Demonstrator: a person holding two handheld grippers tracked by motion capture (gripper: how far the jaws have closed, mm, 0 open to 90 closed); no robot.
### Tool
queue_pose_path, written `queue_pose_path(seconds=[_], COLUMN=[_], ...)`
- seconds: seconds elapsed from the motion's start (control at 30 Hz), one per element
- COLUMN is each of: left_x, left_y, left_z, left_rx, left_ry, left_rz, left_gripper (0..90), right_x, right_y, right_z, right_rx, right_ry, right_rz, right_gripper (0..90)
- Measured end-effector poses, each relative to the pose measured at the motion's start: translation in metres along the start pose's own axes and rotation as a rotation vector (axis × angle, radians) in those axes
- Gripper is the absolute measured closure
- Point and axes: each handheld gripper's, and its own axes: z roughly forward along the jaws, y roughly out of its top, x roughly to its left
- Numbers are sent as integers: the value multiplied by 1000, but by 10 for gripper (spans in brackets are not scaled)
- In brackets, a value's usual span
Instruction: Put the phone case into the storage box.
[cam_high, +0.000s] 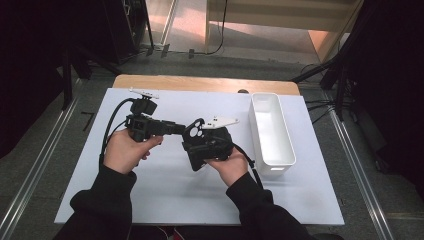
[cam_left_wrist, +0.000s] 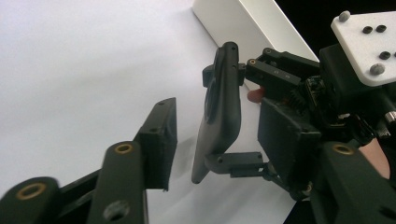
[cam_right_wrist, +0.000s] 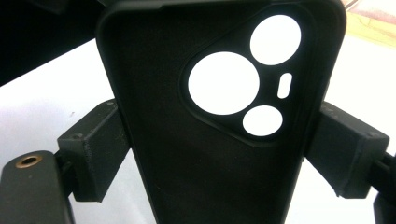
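A black phone case (cam_high: 194, 131) with round camera cut-outs is held upright over the white mat. My right gripper (cam_high: 199, 140) is shut on it, and in the right gripper view the pads (cam_right_wrist: 98, 149) press on both long edges of the case (cam_right_wrist: 205, 154). My left gripper (cam_high: 178, 128) points right at the case from the left. In the left gripper view its jaws stand open on either side of the edge-on case (cam_left_wrist: 219, 107), with the left pad (cam_left_wrist: 161, 140) clearly apart from it. The right gripper's fingers (cam_left_wrist: 275, 74) hold the case from behind.
A long white bin (cam_high: 272, 130) stands at the right of the mat (cam_high: 165, 195), close behind the right gripper, with its corner (cam_left_wrist: 247, 23) in the left gripper view. The wooden table edge (cam_high: 200, 82) runs along the back. Both forearms come in from the bottom.
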Motion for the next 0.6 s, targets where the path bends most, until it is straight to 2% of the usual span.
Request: queue_pose_path(seconds=[0.1, 0.23, 0.4, 0.5, 0.57, 0.6], left_x=[2, 6, 11, 13, 14, 14], left_y=[0, -1, -5, -8, -9, -11], left_z=[-2, -3, 1, 5, 8, 10], left_rx=[2, 7, 7, 33, 33, 35], left_ry=[-7, 2, -4, -7, -7, -9], left_rz=[-9, 12, 61, 90, 109, 132], left_gripper=[462, 431, 357, 357, 356, 355], right_x=[-1, -4, -8, -9, -10, -11], right_y=[0, 0, 1, 1, 2, 2], right_z=[-1, -4, -8, -10, -12, -13], right_rx=[1, 5, 5, 2, 2, 1], right_ry=[-4, -7, 3, -1, 3, 3], right_rz=[1, -5, 10, 5, 8, 4], right_gripper=[115, 115, 116, 116, 116, 116])
